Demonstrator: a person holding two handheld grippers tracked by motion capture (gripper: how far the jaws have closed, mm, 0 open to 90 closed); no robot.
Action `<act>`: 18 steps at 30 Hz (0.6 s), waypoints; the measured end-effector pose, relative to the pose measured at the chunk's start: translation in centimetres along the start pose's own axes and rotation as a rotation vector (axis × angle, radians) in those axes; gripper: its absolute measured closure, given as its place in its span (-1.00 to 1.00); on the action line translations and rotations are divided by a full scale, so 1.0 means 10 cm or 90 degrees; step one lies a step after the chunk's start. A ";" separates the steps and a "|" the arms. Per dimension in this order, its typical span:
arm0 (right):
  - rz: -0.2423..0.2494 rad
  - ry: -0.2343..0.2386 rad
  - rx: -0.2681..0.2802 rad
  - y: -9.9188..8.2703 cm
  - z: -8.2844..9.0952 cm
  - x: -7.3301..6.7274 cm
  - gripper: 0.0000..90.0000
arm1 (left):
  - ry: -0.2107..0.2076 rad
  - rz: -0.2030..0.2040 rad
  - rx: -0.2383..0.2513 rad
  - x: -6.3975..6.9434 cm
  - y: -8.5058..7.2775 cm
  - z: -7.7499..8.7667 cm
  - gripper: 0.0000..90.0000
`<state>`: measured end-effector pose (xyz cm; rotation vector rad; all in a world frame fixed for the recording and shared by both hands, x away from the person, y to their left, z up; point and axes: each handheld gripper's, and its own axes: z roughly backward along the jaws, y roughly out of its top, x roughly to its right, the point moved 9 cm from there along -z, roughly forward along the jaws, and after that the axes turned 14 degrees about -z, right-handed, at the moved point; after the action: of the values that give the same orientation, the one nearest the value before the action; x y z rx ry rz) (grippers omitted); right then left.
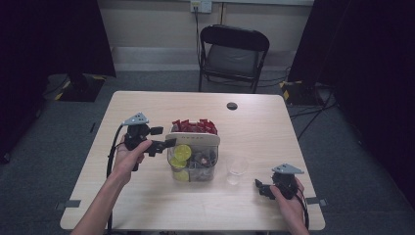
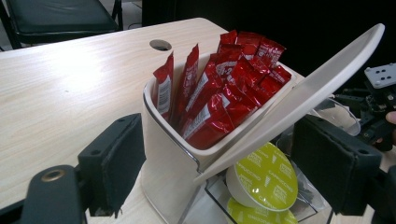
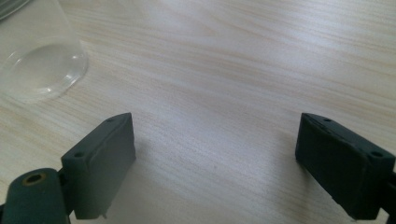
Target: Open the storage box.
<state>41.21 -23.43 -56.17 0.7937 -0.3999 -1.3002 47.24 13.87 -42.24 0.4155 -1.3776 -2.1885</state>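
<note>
Lid [image 2: 299,100], thin stiff light plastic, tilted open over the caddy [image 2: 166,154] mid-bench [image 1: 147,205], slick and best pinched at its free edge; left tool [image 2: 224,163] gaped around it, right tool [image 3: 219,163] gaped empty near cup [image 3: 39,70].

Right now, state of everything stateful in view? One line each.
left gripper: open, jaws either side of the organizer's lid end
right gripper: open, holding nothing, low over the table
organizer: upright
lid: raised, tilted open
red sachets: standing upright in the top compartment
green capsules: lying in the clear lower compartment
clear cup: upright, looks empty
folding chair: unfolded, unoccupied
</note>
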 end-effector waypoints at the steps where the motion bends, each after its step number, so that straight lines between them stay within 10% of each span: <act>1: 0.000 0.000 0.000 0.00 0.00 0.00 -0.75 | 0.000 0.000 0.000 0.00 0.00 0.00 -0.61; 18: 0.000 0.000 0.000 0.00 0.00 0.00 -0.74 | 0.003 0.005 -0.003 -0.13 0.01 -0.11 -0.62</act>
<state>41.21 -23.43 -56.17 0.7936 -0.3998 -1.3003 48.93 13.73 -42.64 0.4132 -1.3692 -2.1826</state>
